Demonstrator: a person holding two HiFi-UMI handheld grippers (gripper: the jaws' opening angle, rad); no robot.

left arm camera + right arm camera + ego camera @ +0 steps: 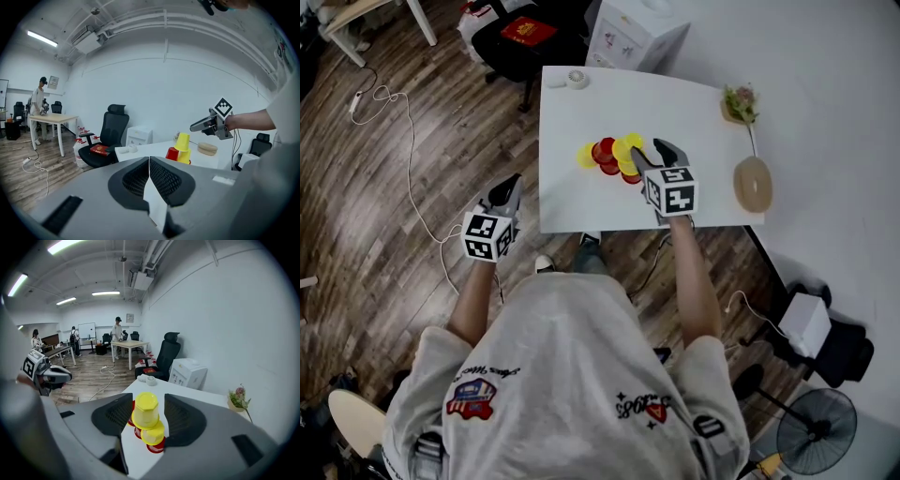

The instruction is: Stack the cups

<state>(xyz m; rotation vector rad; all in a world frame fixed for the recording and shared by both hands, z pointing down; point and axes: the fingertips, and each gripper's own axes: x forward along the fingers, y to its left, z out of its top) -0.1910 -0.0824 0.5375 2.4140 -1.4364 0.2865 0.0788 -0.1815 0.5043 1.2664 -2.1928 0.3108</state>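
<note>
An upturned yellow plastic cup [146, 411] stands upright, straight ahead of the right hand-held gripper [649, 150], whose jaws are wide apart and empty.

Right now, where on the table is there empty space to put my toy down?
The near left corner of the table, between the cups and the front edge, is bare. So is the back middle, between the white round thing and the plant. It's crowded around the cups, where the right hand-held gripper hovers.
</note>
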